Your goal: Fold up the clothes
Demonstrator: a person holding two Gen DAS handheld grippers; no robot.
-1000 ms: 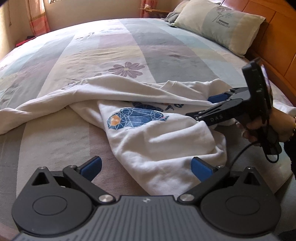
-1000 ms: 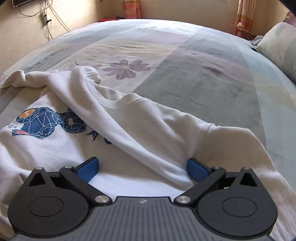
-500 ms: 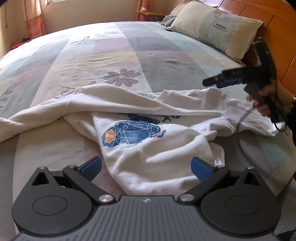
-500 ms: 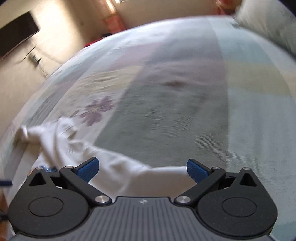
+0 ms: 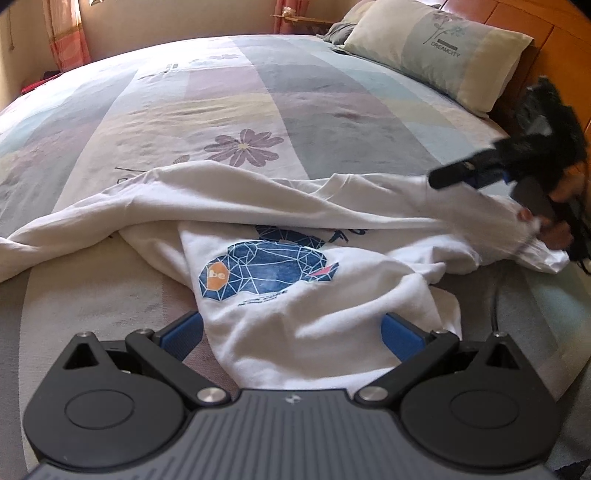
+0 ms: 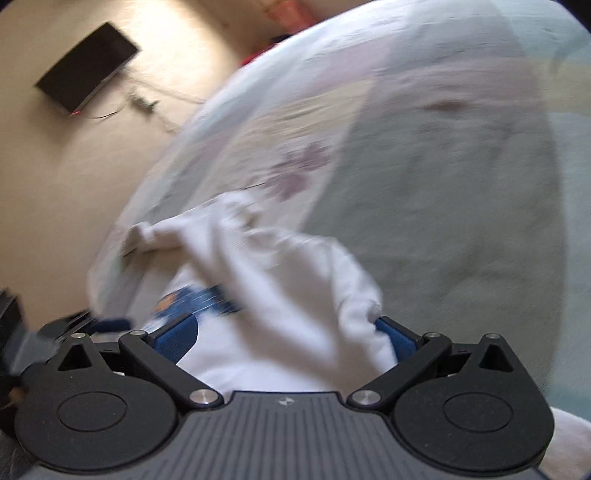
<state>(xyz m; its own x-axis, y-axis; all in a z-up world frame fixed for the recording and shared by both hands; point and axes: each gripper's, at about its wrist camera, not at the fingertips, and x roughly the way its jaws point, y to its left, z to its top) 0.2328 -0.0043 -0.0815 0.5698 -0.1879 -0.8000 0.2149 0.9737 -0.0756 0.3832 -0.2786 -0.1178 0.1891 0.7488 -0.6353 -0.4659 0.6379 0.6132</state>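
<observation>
Ahead, rumpled sweatshirt [image 5: 295,295] near bed's [image 5: 332,110] front edge.

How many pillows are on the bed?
2. One big pillow lies at the bed's far right by the wooden headboard. Another peeks out behind it, partly hidden. More could be out of view.

The white sweatshirt [image 5: 295,306] bears a blue geometric print with an orange patch, on a bedspread [image 5: 221,110] of pastel blocks and purple flowers, beside a beige-and-grey pillow [image 5: 439,48].
</observation>
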